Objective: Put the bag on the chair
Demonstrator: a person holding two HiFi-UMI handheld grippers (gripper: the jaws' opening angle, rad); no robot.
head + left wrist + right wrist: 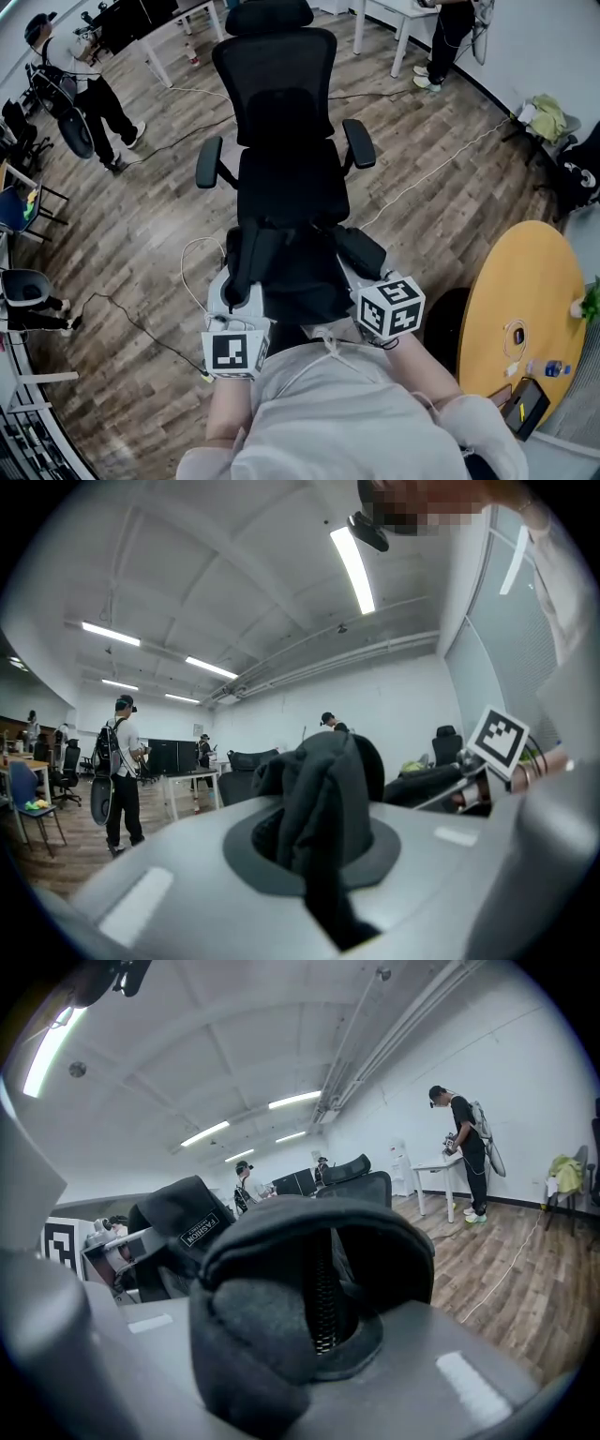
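A black office chair (286,103) stands straight ahead on the wooden floor, its seat (292,187) bare. A black bag (305,277) hangs just in front of the seat's near edge, held between both grippers. My left gripper (234,298) is shut on a dark strap (323,799) of the bag, which bunches up between the jaws. My right gripper (364,279) is shut on a padded, zippered part of the bag (309,1279). The bag's lower part is hidden behind my arms and chest.
A round yellow table (525,309) with a phone and small items stands at the right. Cables (141,323) trail across the floor at left. One person (80,84) stands at far left, another (445,37) at the back right by white desks. A chair (19,202) sits at left.
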